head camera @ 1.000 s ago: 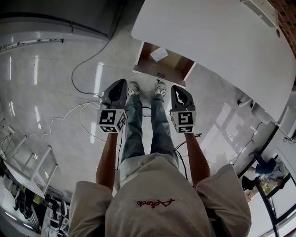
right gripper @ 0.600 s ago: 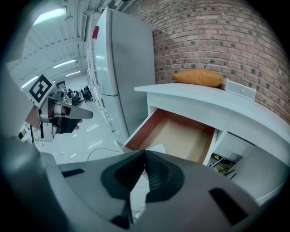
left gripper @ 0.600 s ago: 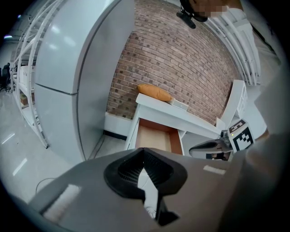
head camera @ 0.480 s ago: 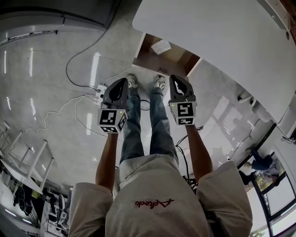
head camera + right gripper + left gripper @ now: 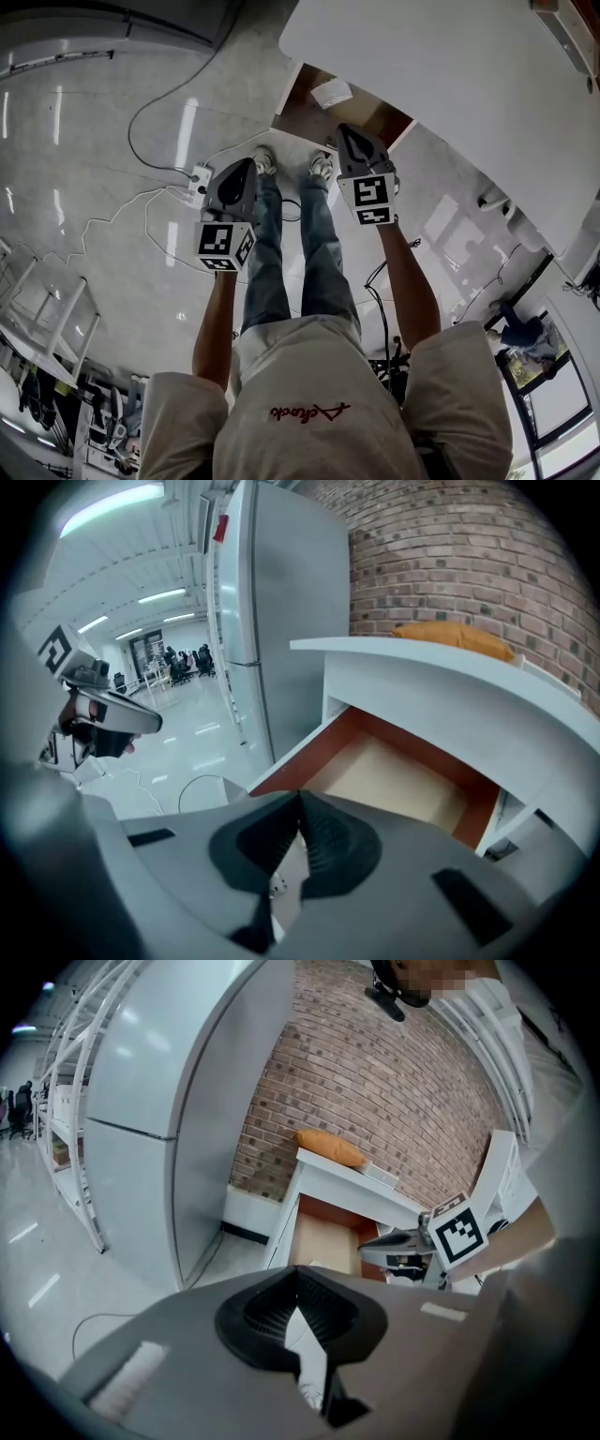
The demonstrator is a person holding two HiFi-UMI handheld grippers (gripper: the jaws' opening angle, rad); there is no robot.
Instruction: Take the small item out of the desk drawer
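Desk (image 5: 450,84): white top. Drawer (image 5: 300,118) under it: reddish-brown sides, tan floor. Small item (image 5: 330,92) in the drawer: white. Cushion (image 5: 455,633) on the desk: orange. Wall (image 5: 450,555) behind the desk: red-brown brick, pale mortar. Left gripper (image 5: 247,169) and right gripper (image 5: 347,133) before the desk: grey, black inner faces (cubes marked black-and-white). Floor (image 5: 94,169) beside the desk: glossy pale grey.

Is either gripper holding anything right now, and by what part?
Nothing is held. The left gripper and right gripper both have their jaws together and empty; the small white item lies in the open drawer.
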